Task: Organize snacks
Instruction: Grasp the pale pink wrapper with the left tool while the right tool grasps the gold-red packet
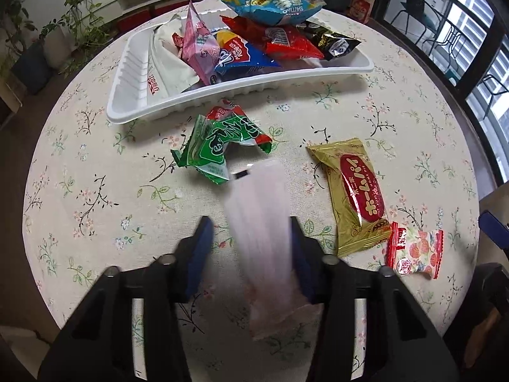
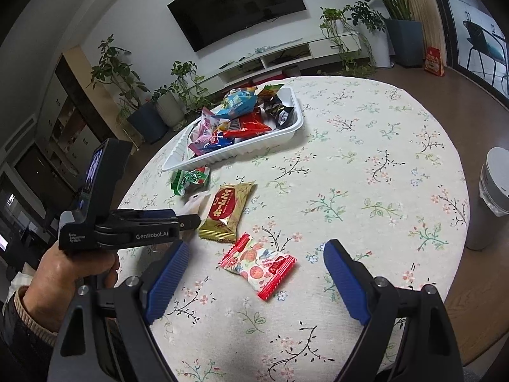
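Both tongs open over the snacks

My left tongs [image 1: 248, 222] straddle a blurred pale packet [image 1: 254, 191] at lower centre, one pad clear; my right tongs [image 2: 256, 244] gape around the strawberry packet [image 2: 257, 264].

Pale packet [image 1: 261, 222] between my left claw [image 1: 249, 238] pads is motion-blurred, label unreadable. Can't tell if both pads press it; its lower end runs behind the claw body. From the right wrist only its white tip [image 2: 194, 202] shows. Tray [image 1: 127, 95] bottom hidden under piled snacks; white wrapper [image 1: 165, 63] part-buried.
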A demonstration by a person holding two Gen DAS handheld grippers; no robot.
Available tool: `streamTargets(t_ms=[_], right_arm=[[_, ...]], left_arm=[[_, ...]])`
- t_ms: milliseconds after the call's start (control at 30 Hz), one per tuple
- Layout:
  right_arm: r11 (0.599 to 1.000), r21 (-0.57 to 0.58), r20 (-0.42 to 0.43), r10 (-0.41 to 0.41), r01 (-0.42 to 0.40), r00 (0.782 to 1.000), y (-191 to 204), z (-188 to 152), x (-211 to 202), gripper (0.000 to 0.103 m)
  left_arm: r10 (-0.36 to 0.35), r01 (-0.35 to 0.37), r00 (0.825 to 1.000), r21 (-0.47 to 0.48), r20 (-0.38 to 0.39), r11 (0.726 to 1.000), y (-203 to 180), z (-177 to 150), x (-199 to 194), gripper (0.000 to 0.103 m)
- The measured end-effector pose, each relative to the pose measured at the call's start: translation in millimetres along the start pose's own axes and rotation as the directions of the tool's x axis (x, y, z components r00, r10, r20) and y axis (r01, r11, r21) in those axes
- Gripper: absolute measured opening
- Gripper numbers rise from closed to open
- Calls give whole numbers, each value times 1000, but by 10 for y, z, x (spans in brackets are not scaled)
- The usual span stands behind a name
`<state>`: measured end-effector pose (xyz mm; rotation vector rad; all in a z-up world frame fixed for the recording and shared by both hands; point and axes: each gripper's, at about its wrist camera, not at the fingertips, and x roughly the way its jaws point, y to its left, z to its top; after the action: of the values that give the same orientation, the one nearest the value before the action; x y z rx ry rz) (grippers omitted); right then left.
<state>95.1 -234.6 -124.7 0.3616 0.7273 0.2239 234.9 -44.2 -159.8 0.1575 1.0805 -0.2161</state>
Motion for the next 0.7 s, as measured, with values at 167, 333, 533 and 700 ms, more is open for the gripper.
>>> streamTargets(t_ms=[167,333,533,700], right_arm=[[1000,-3,-10,-7,6,1000,18,4,7,89],[1000,8,-43,-24,24,999,39,97,57,88],[997,-35,-129,-73,69,989,181,289,243,88],[994,-76,-176,-89,77,980,388,427,519,88]], left_arm=[[-12,12,1000,-2,7,1000,46,-33,-32,29],[-36,36,999,-8,19,999,114,-91,-87,25],[-61,63,996,-38,69,997,262,-293,-292,24],[-105,118,985,-91,140,989,418,-569,-559,24]])
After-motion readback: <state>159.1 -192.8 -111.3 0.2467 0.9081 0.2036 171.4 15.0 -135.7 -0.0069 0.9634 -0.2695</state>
